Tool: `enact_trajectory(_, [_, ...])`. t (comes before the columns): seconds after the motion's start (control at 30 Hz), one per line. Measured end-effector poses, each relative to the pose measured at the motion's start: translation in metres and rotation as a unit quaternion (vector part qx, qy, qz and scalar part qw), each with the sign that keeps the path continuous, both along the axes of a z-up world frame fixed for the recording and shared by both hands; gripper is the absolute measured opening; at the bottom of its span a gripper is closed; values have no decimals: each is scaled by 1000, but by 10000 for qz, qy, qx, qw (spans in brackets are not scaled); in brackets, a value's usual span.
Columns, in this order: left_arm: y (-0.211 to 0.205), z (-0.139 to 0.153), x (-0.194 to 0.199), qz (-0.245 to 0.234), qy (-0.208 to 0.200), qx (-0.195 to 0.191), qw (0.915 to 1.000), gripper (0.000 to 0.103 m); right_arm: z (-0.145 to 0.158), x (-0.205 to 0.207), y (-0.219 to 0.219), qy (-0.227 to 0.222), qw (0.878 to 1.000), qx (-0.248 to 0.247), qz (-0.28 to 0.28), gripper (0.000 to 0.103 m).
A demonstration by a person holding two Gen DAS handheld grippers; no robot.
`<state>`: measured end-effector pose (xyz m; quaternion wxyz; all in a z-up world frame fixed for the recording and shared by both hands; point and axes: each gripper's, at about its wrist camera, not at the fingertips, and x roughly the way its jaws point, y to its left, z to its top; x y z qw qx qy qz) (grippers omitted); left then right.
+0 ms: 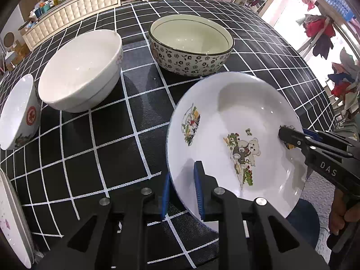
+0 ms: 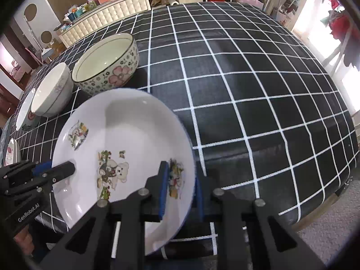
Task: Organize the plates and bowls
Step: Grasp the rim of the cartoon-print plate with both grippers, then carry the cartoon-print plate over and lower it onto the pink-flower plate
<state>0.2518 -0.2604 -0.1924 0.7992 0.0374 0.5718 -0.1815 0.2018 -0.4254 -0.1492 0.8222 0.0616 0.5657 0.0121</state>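
Note:
A white plate with a bear picture (image 1: 234,121) (image 2: 126,130) is held tilted above the table's near edge. My left gripper (image 1: 183,182) is shut on its left rim. My right gripper (image 2: 180,180) is shut on its right rim and shows in the left wrist view (image 1: 283,135). A patterned bowl (image 1: 191,45) (image 2: 105,60), a white bowl (image 1: 81,72) (image 2: 51,90) and a small bowl with a red mark (image 1: 18,112) (image 2: 25,112) stand in a row behind the plate.
A black tablecloth with white checks (image 1: 135,117) (image 2: 247,78) covers the table. Another plate's rim (image 1: 13,222) (image 2: 11,150) lies at the far left. A cluttered white cabinet (image 1: 74,13) stands behind the table.

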Motion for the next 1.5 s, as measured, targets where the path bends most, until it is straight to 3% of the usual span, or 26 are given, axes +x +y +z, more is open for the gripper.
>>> enact_trajectory(0.23, [5, 0, -3, 14, 33, -71, 10000, 17, 4, 1, 2, -19, 9999, -76, -117, 24])
enact_trajectory(0.53, [45, 13, -20, 277, 122, -357, 9989, 16, 25, -10, 32, -157, 9998, -63, 56, 21])
enact_trajectory(1.03, [166, 50, -54, 1040, -279, -436, 9932, 16, 56, -17, 137, -466, 9960, 78, 764, 20])
enact_trajectory(1.5, [294, 65, -89, 1877, -472, -214, 9809, 16, 55, -18, 249, -438, 9874, 338, 1481, 20])
